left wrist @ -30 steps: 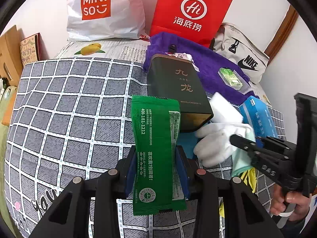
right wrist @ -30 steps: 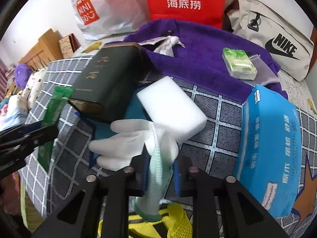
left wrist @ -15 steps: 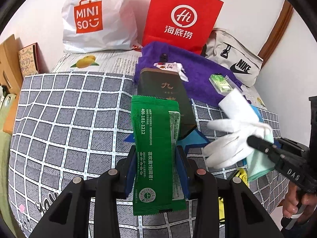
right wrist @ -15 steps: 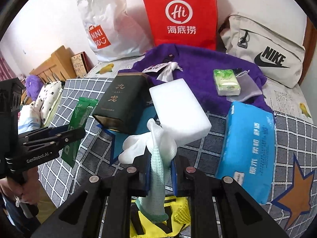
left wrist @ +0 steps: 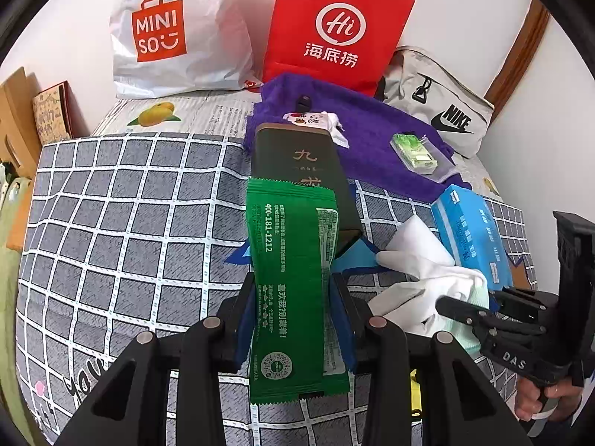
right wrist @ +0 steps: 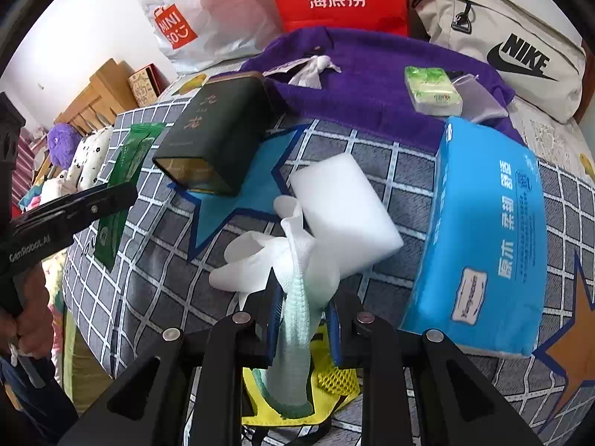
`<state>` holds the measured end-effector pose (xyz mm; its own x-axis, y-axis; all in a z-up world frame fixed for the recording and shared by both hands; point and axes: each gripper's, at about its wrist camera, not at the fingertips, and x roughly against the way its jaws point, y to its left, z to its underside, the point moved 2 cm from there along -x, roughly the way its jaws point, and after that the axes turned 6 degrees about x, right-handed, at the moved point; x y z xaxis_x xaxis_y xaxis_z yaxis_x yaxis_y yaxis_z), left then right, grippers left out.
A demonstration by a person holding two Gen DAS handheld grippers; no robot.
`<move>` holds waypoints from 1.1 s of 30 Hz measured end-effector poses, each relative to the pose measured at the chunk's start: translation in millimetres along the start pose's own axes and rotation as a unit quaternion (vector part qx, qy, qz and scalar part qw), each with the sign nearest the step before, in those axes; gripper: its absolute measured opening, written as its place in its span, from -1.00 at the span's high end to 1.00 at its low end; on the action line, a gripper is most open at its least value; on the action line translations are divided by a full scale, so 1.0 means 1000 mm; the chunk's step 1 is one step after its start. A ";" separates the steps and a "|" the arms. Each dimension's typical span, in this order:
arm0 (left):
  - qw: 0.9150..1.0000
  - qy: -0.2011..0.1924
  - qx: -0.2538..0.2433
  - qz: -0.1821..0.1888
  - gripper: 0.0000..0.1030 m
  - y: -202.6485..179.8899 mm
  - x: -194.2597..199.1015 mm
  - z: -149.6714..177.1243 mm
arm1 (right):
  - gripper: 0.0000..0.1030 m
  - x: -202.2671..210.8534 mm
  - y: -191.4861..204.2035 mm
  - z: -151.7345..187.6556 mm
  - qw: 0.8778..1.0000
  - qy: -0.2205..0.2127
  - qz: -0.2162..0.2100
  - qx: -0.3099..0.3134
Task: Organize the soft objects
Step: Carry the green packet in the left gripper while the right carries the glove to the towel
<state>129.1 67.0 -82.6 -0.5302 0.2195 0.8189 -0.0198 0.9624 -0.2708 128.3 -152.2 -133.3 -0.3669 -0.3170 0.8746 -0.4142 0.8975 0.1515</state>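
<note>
Green sachet [left wrist: 293,290] clamped upright in left gripper [left wrist: 293,319] above the checked bedspread [left wrist: 122,223] near its front edge, right gripper [right wrist: 303,319] jaws opening around the white glove [right wrist: 286,260]: release step, next likely clearing it.

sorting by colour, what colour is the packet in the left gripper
Green packet with white print, clearest in the left wrist view.
</note>
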 end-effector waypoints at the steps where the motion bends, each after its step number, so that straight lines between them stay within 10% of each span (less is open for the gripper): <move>1: 1.000 0.000 0.000 -0.001 0.31 0.000 0.000 0.000 | 0.63 0.005 0.003 0.000 1.000 -0.010 -0.002 0.006; 33: 0.999 -0.031 -0.034 0.019 0.31 -0.039 0.002 -0.076 | 0.69 0.094 -0.063 -0.061 0.989 -0.135 0.064 -0.006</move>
<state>193.4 41.8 -31.2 -0.5814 0.2484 0.7748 0.0588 0.9626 -0.2646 170.4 -219.7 -32.9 -0.6263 -0.2687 0.7318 -0.3401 0.9389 0.0537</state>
